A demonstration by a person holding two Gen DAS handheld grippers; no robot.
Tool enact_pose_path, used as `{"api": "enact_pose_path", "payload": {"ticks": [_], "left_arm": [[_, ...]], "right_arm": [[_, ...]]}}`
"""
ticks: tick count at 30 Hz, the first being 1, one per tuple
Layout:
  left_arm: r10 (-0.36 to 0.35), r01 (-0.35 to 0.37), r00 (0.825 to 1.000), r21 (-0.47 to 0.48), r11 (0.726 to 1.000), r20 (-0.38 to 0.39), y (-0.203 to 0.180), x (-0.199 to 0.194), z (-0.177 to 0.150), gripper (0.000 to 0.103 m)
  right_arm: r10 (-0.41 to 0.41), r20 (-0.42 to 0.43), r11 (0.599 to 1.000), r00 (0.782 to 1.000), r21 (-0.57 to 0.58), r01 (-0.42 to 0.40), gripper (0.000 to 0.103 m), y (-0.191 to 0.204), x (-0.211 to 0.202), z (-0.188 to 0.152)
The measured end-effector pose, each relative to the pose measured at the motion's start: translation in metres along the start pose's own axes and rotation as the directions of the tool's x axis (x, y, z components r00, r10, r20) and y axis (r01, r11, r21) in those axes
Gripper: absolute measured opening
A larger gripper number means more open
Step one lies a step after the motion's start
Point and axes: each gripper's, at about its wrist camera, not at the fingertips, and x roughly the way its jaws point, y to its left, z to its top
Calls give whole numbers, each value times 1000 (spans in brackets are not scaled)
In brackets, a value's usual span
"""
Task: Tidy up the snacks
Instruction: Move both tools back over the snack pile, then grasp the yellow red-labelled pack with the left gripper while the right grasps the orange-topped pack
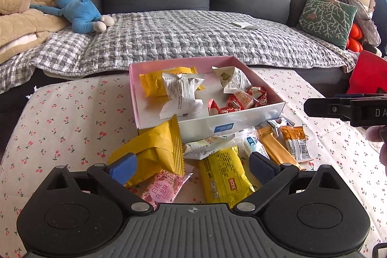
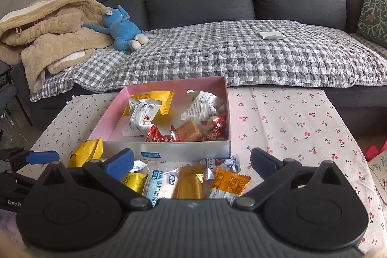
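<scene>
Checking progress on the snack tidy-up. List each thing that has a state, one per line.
Box: open, partly filled with wrapped snacks.
Left gripper: open, empty, over the loose pile.
Right gripper: open, empty.
Big yellow packet: outside the box, leaning on its front wall.
Pink packet: lying flat on the tablecloth.

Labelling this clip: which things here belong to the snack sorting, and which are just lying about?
For the job: pink box, loose snack packets, left tool, right tool.
Lying about: blue plush toy, beige blanket, green cushion.
</scene>
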Motion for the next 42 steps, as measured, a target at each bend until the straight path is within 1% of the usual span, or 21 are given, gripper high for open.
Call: {"api": "enact_pose_path", "payload": {"ticks": [7,16,21,25,29,31,33,34,35,36,38,41,42], "left_arm": [[16,-17,1000,71,997,17,-8,-6,-24,100],[-20,17,1000,137,990,20,-20,-7,-50,100],[-34,36,999,144,989,-13,-24,0,-56,100],[-55,59,998,131,990,-30,-23,3,-58,100],[-94,95,995,95,991,-19,-25,6,-52,98],[-102,102,995,69,992,1,-26,7,-47,94],[-114,113,994,40,993,6,-27,10,-41,89],[-119,119,993,23,993,7,-27,13,-38,85],[-122,122,993,7,993,4,-28,16,-35,83],[-123,123,992,-8,992,0,-29,19,-33,78],[-120,120,993,-35,992,-7,-31,26,-29,69],[-106,105,994,-69,992,-13,-32,36,-25,61],[-102,100,995,-75,992,-19,-32,39,-24,57]], "right_arm": [[-9,-23,1000,1000,-26,8,103,-7,-4,-20],[-31,-60,998,998,-54,27,103,-18,-6,-45],[-21,-105,998,994,-67,14,103,-16,-2,-53],[-34,-121,996,992,-83,24,103,-17,4,-53],[-62,-148,998,987,-28,59,103,-28,16,-48],[-81,-152,997,985,6,83,102,-35,22,-45],[-94,-160,994,983,41,101,97,-41,27,-41],[-96,-166,993,981,54,107,93,-43,30,-40],[-99,-173,992,980,65,111,89,-44,33,-39],[-101,-179,991,979,70,115,86,-45,36,-38],[-104,-189,991,976,67,119,77,-44,43,-37],[-111,-197,991,974,53,124,72,-42,50,-36],[-109,-195,991,975,51,121,72,-41,52,-36]]}}
